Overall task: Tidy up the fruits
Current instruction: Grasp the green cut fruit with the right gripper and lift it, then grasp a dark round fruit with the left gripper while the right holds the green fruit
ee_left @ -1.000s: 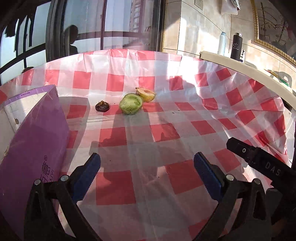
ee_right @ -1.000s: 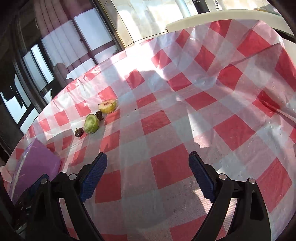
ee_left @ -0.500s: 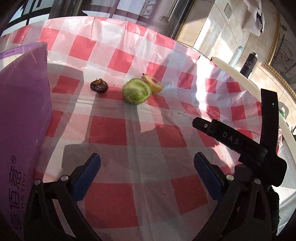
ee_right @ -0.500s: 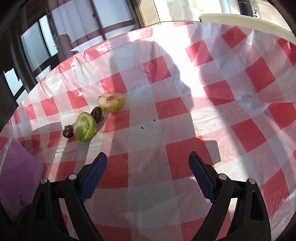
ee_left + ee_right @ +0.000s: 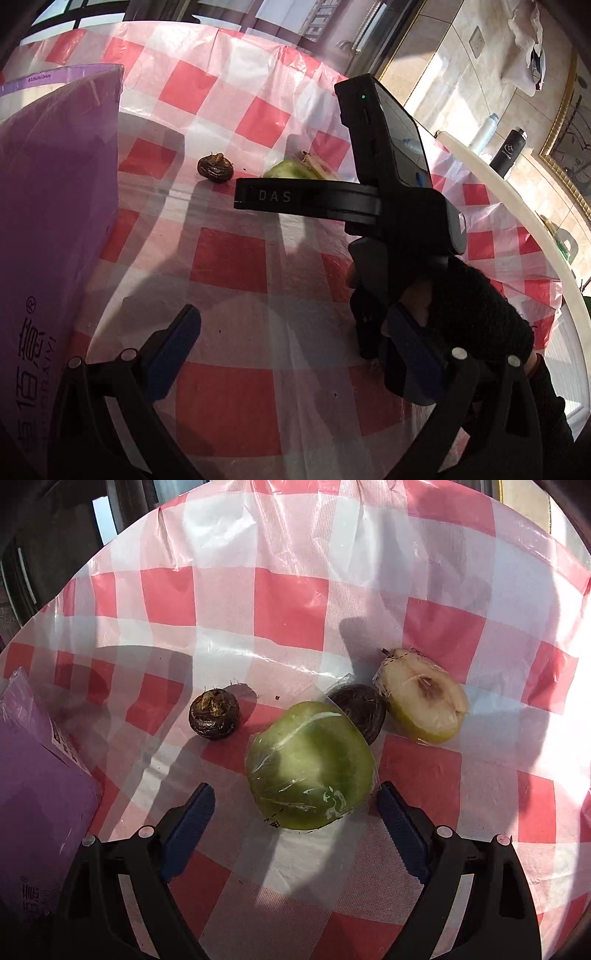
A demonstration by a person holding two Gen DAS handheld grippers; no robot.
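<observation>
On the checked tablecloth (image 5: pixel 291 605), four fruits lie unsorted, purple box (image 5: pixel 33 786) waiting; right gripper (image 5: pixel 295 805) closing around the wrapped green half (image 5: pixel 310 768), untouched; left gripper (image 5: pixel 295 343) wide, empty.

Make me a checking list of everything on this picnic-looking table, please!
Surface: checked tablecloth, red and white, wrinkled plastic.
Job's things: wrapped green fruit half; cut pear half; two dark brown fruits, one touching the green half; purple box at left.
Clutter: nothing seen.
Grippers: right gripper closing, jaws either side of the green half, pads not pressing; left gripper open, nothing between.
Cables: nothing seen.
Surroundings: windows, two bottles on a ledge.
</observation>
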